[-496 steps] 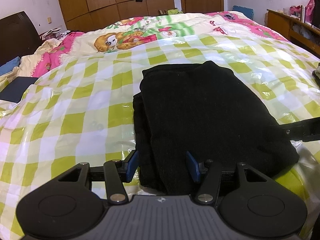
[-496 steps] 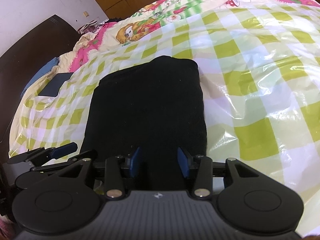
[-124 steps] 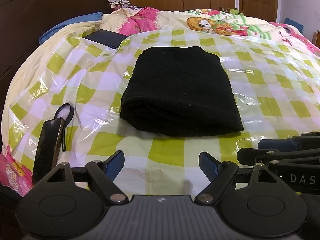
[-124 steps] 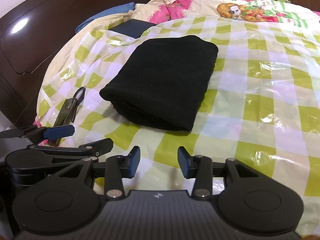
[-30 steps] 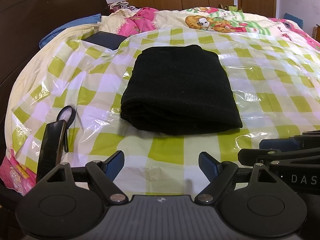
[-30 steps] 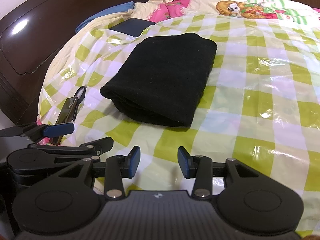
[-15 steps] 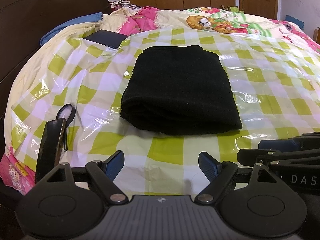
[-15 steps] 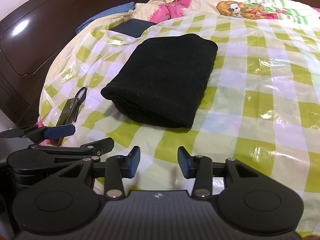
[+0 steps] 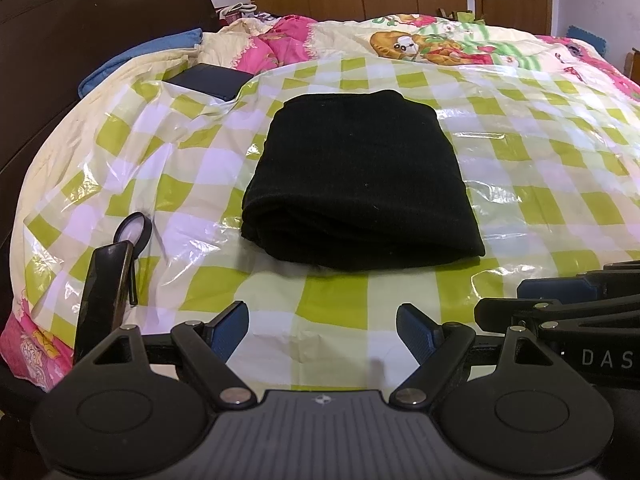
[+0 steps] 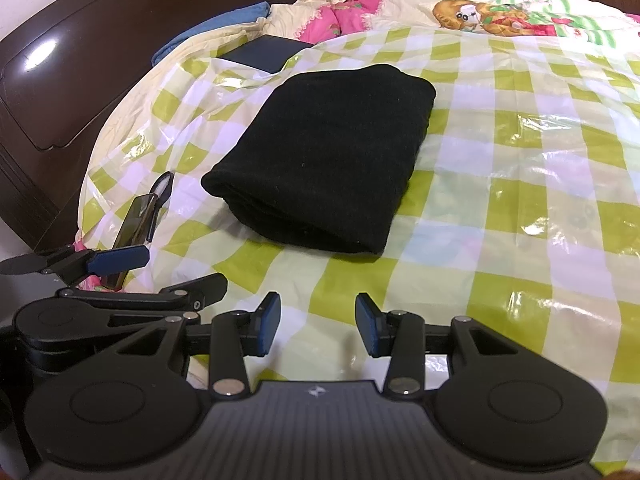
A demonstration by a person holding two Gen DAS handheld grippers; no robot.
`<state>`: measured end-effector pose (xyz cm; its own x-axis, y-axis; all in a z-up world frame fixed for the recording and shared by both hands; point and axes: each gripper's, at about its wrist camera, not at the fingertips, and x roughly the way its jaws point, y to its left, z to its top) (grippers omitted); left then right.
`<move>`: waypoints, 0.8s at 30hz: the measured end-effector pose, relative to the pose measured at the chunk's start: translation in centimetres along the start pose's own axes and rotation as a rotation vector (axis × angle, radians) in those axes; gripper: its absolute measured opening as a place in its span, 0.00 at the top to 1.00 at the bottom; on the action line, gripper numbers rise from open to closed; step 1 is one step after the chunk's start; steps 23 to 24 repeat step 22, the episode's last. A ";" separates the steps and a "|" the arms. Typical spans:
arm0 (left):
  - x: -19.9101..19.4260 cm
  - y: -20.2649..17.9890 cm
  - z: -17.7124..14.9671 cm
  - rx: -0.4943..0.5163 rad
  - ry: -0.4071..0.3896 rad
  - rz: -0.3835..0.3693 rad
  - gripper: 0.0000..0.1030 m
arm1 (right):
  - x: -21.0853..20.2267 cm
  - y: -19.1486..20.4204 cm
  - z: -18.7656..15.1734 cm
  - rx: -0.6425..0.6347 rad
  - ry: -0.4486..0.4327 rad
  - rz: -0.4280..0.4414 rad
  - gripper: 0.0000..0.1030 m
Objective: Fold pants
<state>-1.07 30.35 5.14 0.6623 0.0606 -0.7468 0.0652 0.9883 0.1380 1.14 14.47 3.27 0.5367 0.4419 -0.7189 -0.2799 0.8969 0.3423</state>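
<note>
The black pants [image 9: 360, 184] lie folded into a compact rectangle on the green-and-white checked plastic sheet [image 9: 192, 168] over the bed; they also show in the right wrist view [image 10: 324, 152]. My left gripper [image 9: 322, 330] is open and empty, held back near the sheet's front edge, apart from the pants. My right gripper [image 10: 318, 324] is open and empty, beside the left one and also short of the pants. Each gripper shows at the edge of the other's view.
A dark phone on a stand with a small round mirror [image 9: 108, 280] sits at the sheet's left edge. A dark flat box [image 9: 208, 80] and a blue cloth [image 9: 136, 56] lie near the brown headboard [image 10: 80, 60]. A cartoon-print quilt [image 9: 420, 46] covers the far bed.
Since 16.5 s ago both grippers have let go of the pants and pulled back. Over the last second nothing has visibly changed beyond slight camera drift.
</note>
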 end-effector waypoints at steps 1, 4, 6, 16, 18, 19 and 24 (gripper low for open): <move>0.0 0.0 0.0 0.001 0.000 0.002 0.10 | 0.0 -0.1 0.0 0.000 -0.001 0.000 0.59; 0.0 0.0 0.0 0.004 -0.001 0.003 0.10 | 0.0 0.0 -0.1 -0.001 -0.002 0.000 0.59; 0.0 -0.1 0.0 0.004 0.000 0.004 0.10 | 0.0 0.0 0.0 -0.001 -0.001 0.001 0.59; -0.1 -0.1 0.1 0.013 0.000 0.007 0.10 | 0.0 0.0 0.0 0.000 0.000 0.001 0.59; -0.1 -0.1 0.1 0.013 0.000 0.007 0.10 | 0.0 0.0 0.0 -0.001 -0.001 0.001 0.59; -0.1 -0.1 0.1 0.012 0.000 0.007 0.10 | 0.0 0.0 0.0 -0.001 0.000 0.001 0.59; 0.0 -0.2 0.1 0.012 0.000 0.010 0.10 | 0.0 0.0 0.0 -0.002 -0.001 0.002 0.59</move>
